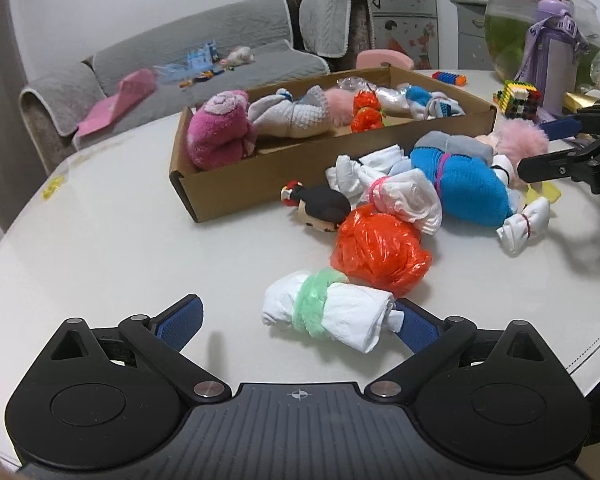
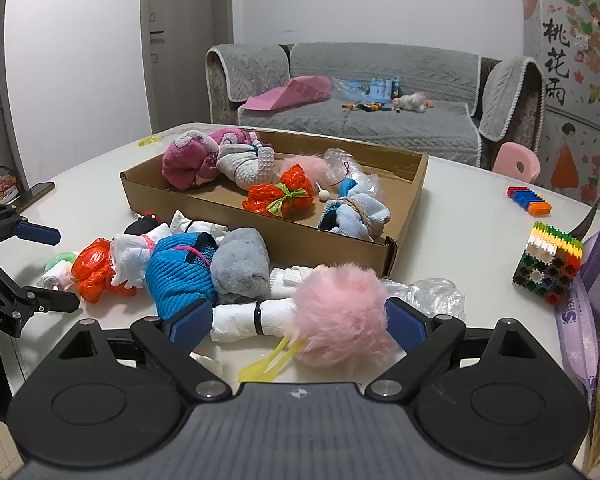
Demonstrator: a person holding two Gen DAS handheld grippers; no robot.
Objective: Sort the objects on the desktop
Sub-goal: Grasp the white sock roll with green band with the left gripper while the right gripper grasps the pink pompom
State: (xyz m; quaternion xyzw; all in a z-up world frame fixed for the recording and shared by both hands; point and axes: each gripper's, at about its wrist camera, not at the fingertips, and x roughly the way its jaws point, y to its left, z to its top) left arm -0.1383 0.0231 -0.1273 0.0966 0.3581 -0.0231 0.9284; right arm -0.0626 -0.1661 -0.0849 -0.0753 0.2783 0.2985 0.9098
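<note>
Pink pompom (image 2: 342,312) — perhaps ungripped — right-view only

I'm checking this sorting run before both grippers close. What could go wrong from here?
The open right gripper straddles the pink pompom beside a white roll; closing may catch both. The open left gripper has only one pad near the green-banded white bundle, so closing may push it toward the orange bag.
</note>
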